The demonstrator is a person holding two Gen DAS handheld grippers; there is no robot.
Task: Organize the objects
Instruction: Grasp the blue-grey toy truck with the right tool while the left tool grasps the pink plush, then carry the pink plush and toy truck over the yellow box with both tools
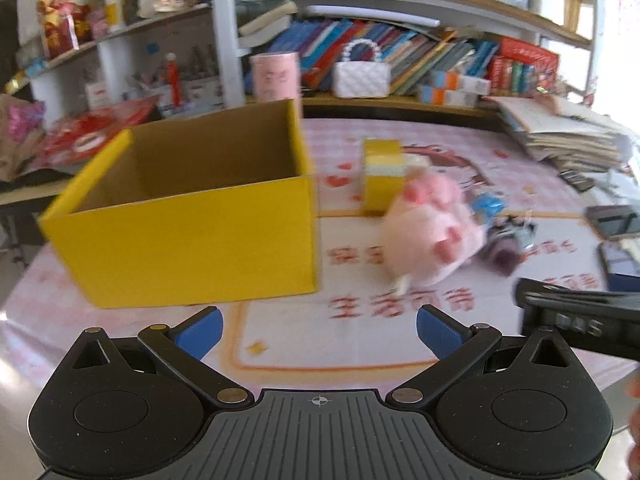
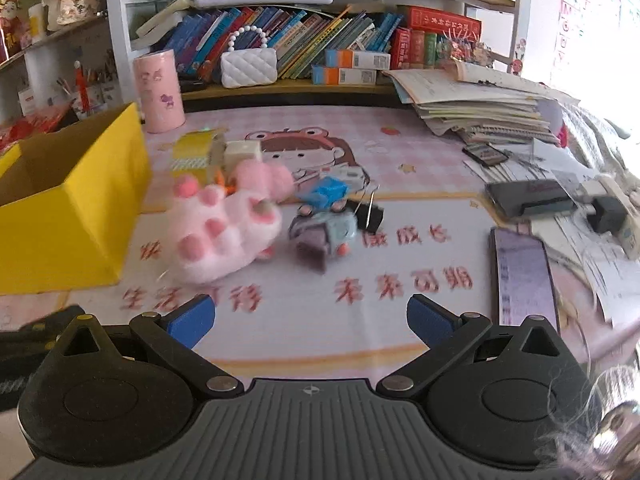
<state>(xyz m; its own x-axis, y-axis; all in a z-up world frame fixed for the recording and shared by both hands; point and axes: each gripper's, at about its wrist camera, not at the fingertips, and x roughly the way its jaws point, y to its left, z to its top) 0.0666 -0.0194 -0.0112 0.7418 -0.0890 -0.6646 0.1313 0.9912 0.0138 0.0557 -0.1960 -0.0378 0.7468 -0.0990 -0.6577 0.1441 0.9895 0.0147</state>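
An open yellow cardboard box (image 1: 192, 232) (image 2: 60, 216) stands on the pink printed mat, and nothing shows inside it. To its right lies a pink plush paw (image 1: 432, 232) (image 2: 224, 232). Behind the paw sits a small yellow box (image 1: 382, 176) (image 2: 196, 152). A grey-blue toy (image 2: 324, 236) (image 1: 508, 240), a blue block (image 2: 328, 192) and a black binder clip (image 2: 370, 212) lie beside the paw. My left gripper (image 1: 318, 332) hovers open near the mat's front, holding nothing. My right gripper (image 2: 310, 318) is also open and empty, in front of the toys.
A pink cylinder (image 2: 160, 92) stands at the back by the bookshelf (image 2: 320, 20). Stacked papers (image 2: 480, 100), a phone (image 2: 524, 276) and dark devices (image 2: 528, 196) crowd the table's right side. A white quilted purse (image 2: 248, 66) sits on the shelf.
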